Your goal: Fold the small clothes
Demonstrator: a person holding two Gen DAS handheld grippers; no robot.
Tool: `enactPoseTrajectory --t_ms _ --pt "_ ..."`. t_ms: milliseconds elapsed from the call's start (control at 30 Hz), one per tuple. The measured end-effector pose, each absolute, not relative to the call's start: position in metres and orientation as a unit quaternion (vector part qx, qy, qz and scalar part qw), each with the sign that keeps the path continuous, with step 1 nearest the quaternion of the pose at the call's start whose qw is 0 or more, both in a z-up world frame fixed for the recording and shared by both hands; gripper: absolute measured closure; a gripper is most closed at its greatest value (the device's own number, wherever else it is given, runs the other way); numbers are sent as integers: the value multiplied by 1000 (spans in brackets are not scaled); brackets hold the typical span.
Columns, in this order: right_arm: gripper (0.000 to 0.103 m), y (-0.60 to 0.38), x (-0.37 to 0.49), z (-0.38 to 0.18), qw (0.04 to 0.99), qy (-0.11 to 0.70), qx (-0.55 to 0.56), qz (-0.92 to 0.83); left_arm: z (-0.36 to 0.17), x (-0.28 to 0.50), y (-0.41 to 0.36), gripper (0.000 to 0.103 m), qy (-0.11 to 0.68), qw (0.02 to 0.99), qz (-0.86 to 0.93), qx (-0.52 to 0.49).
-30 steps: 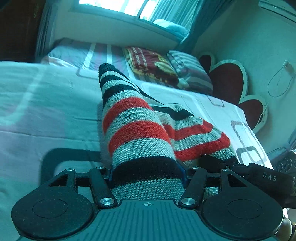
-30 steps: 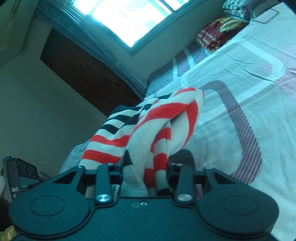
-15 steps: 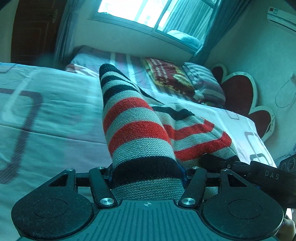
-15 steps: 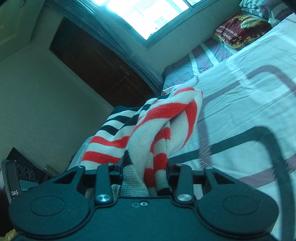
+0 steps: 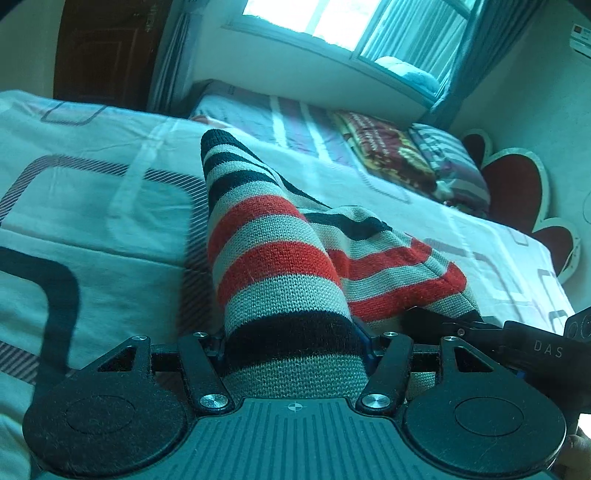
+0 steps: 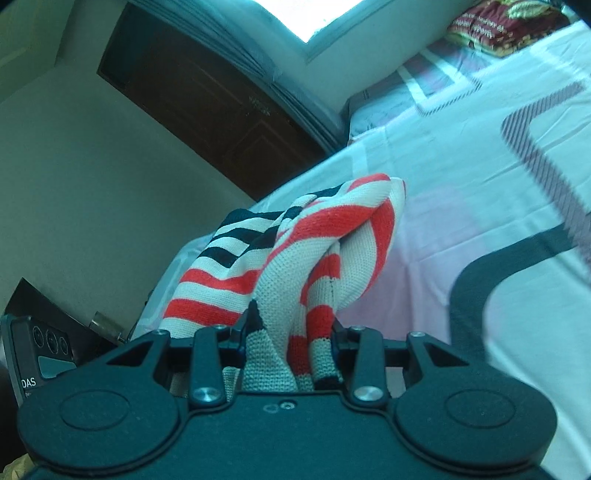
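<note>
My left tongs (image 5: 295, 350) and right tongs (image 6: 286, 350) both pinch the soft, floppy knit (image 5: 273, 266) up over the bed (image 5: 92, 221), so I should grip its edges.

daylight pours through the window (image 5: 332, 26), blown out to white in both views. a cool teal cast lies over everything. fisheye bending curves the edges. the bed (image 6: 517, 184) smears with motion blur at right; the sweater (image 5: 280, 266) knit stays sharp.
</note>
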State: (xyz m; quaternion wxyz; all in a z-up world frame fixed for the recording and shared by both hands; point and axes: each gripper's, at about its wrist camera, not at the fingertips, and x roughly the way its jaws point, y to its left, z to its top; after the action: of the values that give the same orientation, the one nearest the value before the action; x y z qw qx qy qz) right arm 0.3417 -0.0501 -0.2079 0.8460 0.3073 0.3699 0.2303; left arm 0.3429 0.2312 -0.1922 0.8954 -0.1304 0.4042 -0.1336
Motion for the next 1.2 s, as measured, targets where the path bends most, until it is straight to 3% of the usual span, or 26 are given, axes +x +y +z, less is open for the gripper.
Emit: enactPoseTrajectory --t_ms 167,300,500,633,733,967,1100,1200 --pt "66 -36 349 -223 847 378 303 221 -217 354 245 36 412 891 -131 -137" --pt "61 -39 346 -231 848 390 291 208 -223 350 240 20 404 899 -126 -114" --pt "44 -52 336 -223 870 376 274 163 -207 339 239 15 380 917 -97 -68" --pt "51 -45 337 -199 898 336 242 151 -179 328 238 15 328 941 -65 -45" --pt "58 -34 344 -184 906 310 243 154 -171 339 231 15 332 939 -72 -45" --pt "61 -4 355 -197 897 356 201 168 -208 356 217 15 384 920 -68 -34" --pt "69 -3 366 -214 908 365 162 130 -220 362 221 0 390 918 -57 -48" --pt "68 0 367 -211 906 373 154 128 -225 367 227 0 401 912 -57 -68"
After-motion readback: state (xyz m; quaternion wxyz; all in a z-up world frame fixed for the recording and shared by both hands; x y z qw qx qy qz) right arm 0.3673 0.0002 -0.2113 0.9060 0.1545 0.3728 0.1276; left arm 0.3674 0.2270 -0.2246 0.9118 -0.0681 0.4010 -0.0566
